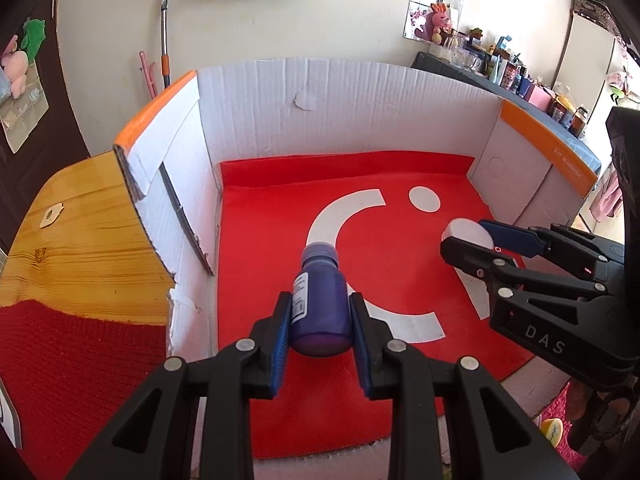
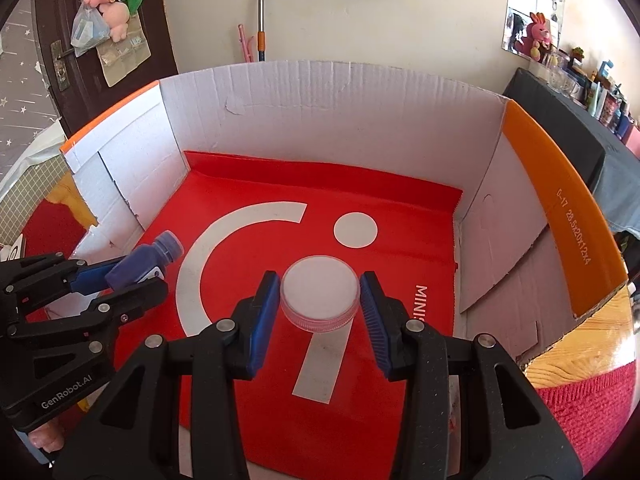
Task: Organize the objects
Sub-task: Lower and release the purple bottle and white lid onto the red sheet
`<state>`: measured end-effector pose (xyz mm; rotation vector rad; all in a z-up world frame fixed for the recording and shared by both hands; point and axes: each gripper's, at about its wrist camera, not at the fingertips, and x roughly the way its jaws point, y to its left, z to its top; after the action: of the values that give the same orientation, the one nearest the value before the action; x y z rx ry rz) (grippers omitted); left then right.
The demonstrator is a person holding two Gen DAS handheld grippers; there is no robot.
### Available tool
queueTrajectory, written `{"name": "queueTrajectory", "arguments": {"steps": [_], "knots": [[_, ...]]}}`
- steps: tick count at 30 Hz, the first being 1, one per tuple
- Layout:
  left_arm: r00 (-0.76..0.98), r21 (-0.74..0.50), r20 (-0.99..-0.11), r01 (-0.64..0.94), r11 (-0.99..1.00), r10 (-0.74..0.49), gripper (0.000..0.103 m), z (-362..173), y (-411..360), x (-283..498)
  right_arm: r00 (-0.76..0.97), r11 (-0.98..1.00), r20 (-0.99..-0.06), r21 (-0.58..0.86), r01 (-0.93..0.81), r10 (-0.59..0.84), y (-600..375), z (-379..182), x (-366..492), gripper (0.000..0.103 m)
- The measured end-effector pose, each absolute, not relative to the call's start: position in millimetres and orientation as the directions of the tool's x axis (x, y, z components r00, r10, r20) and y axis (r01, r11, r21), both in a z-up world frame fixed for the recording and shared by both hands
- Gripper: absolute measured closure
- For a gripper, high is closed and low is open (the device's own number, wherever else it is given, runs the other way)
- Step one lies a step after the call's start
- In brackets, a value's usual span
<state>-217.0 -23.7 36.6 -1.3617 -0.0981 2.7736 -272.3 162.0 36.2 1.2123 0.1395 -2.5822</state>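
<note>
**Desk:** What fills your screens, biggest first?

**Me:** The white cardboard box [image 1: 340, 92], three walls up, orange strips along the side rims. A red mat [image 2: 400, 216] with white shapes covers its floor. The box sits on a wooden table [image 1: 72, 232] that also carries a red knitted cloth [image 1: 60, 360].

**Desk:** And my left claw?

**Me:** The left gripper [image 1: 320, 344] is clenched on the purple bottle [image 1: 320, 304]. Both blue pads press the bottle's body near its base, and the cap points away from me, toward the back wall. I see it held over the left part of the mat, close to the left wall; whether it touches the mat, I cannot tell.

**Desk:** The right one?

**Me:** The right gripper [image 2: 320, 308] holds the round container [image 2: 320, 296], a flat pink-walled tub with a white lid facing up. The pads sit against its two sides, grasping it. It is over the middle of the mat, just short of the white dot printed there, well apart from the bottle.
</note>
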Motion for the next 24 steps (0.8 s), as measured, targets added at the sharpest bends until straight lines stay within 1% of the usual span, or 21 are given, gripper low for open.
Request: {"name": "queueTrajectory", "arguments": {"steps": [9,17,24], "knots": [[-0.602,-0.081,-0.795,-0.022,-0.997,0.077,0.074,32.8,-21.5,-218.3,-0.564,-0.956,-0.799,0.047,0.288,-0.209,165.7,29.4,-275.4,0.063],[-0.581,-0.078,-0.810,-0.026,-0.997,0.079,0.074,26.4,-20.7,-220.4,-0.529,-0.957,-0.818,0.088,0.276,-0.227,166.2,27.2,-272.2,0.063],[-0.578,-0.075,-0.813,-0.024,-0.997,0.075,0.074,26.4,-22.3,-220.9,-0.507,-0.958,-0.836,0.077,0.275,-0.212,165.6,26.4,-272.8,0.063]]}}
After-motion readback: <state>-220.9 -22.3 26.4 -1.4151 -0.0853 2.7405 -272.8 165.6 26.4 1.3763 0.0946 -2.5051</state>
